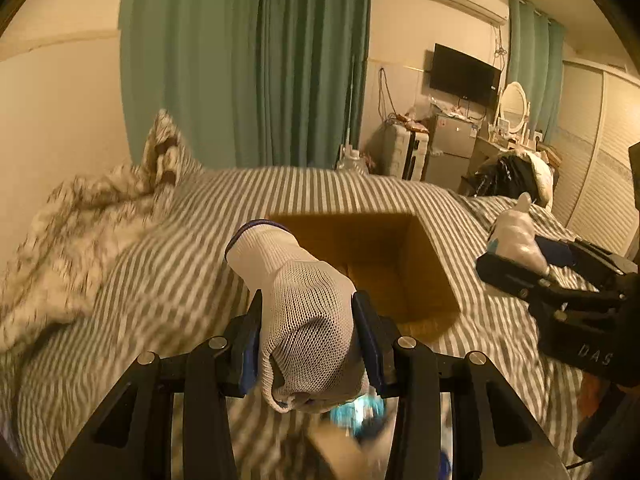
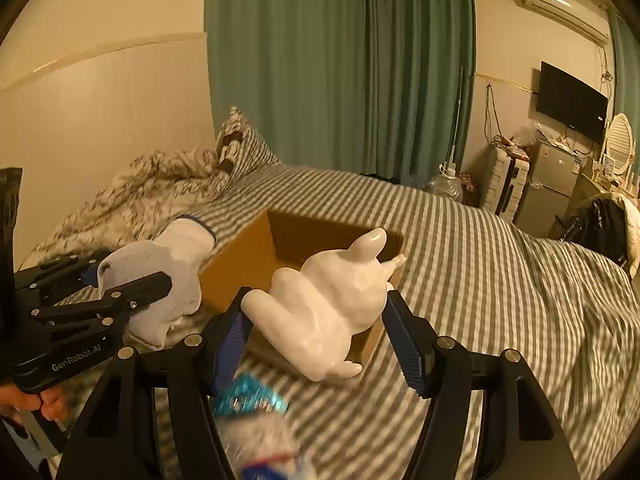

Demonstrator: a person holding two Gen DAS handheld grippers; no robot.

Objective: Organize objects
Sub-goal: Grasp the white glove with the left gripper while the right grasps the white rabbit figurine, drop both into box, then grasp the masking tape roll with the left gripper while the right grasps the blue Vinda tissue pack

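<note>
My left gripper [image 1: 308, 320] is shut on a white knitted glove [image 1: 304, 308] with a blue cuff and holds it above the near left corner of an open cardboard box [image 1: 436, 280] on the striped bed. The glove also shows in the right wrist view [image 2: 160, 280]. My right gripper [image 2: 316, 316] is shut on a glossy white rabbit figurine [image 2: 332, 304] and holds it over the near edge of the box [image 2: 244, 264]. The figurine [image 1: 516, 236] also shows at the right of the left wrist view.
The striped grey and white bedsheet [image 1: 160, 264] spreads all round the box. A crumpled patterned blanket [image 1: 68, 240] lies at the left by the wall. A blurred blue and white packet [image 2: 256, 412] lies below the right gripper. A fridge, TV and dresser stand beyond the bed.
</note>
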